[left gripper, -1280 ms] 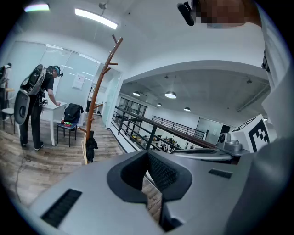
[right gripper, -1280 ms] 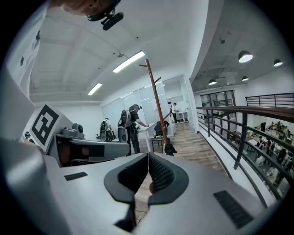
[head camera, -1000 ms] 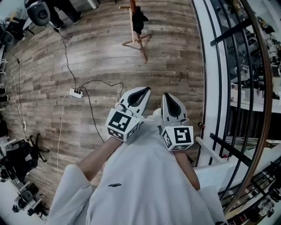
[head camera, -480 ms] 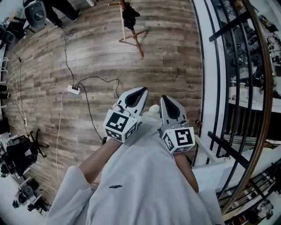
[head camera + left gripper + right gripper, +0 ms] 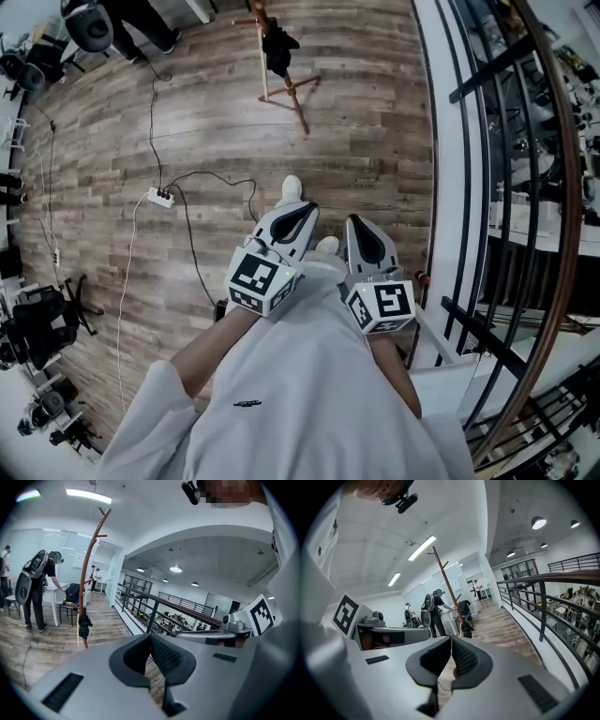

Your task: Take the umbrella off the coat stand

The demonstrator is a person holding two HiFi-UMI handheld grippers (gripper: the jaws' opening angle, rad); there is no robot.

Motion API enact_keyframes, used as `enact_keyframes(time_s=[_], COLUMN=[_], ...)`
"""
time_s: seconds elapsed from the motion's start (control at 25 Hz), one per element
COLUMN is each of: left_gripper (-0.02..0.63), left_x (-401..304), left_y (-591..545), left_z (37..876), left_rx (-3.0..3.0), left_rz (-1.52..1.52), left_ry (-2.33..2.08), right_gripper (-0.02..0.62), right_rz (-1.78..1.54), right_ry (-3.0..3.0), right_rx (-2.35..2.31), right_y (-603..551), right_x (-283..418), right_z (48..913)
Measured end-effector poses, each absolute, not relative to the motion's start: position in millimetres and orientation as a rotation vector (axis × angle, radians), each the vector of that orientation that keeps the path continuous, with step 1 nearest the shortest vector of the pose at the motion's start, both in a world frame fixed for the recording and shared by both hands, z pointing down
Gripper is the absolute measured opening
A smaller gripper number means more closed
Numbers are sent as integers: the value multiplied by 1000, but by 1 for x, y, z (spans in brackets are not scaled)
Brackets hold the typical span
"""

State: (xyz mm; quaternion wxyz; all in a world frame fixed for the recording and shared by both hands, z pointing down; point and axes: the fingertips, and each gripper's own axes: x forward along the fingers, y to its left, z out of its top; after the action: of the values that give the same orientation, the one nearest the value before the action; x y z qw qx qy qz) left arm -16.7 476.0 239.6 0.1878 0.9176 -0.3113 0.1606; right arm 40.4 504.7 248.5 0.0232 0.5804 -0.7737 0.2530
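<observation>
A wooden coat stand (image 5: 266, 56) rises from the plank floor at the top of the head view, well ahead of both grippers. A small black folded umbrella (image 5: 279, 42) hangs on it. The stand (image 5: 86, 569) and the umbrella (image 5: 84, 626) show left of centre in the left gripper view. In the right gripper view the stand (image 5: 446, 584) is far off, with the umbrella (image 5: 465, 628) low on it. My left gripper (image 5: 306, 208) and right gripper (image 5: 354, 223) are held side by side close to the body, both shut and empty.
A white power strip (image 5: 160, 198) with black cables lies on the floor to the left. A dark metal railing (image 5: 487, 169) runs along the right. A person with a backpack (image 5: 35, 590) stands by a table beyond the stand. Office chairs (image 5: 42, 328) sit at the left edge.
The view has shifted forward a little toward the coat stand, and a white shoe now shows ahead of the left gripper. Both grippers stay shut and side by side.
</observation>
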Motion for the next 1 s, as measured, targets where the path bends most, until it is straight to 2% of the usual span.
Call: enact_keyframes(time_s=[0.32, 1.0], left_gripper=[20, 20], left_x=[-22, -57], left_y=[409, 161], left_z=[233, 215], left_rx=[2567, 2549], left_rz=[387, 292], left_ry=[-911, -815], right_gripper=[35, 35], right_rz=[691, 665], right_ry=[-2385, -2309], right_rx=[1752, 1766], right_y=[445, 208], right_x=[37, -1], right_z=[242, 233])
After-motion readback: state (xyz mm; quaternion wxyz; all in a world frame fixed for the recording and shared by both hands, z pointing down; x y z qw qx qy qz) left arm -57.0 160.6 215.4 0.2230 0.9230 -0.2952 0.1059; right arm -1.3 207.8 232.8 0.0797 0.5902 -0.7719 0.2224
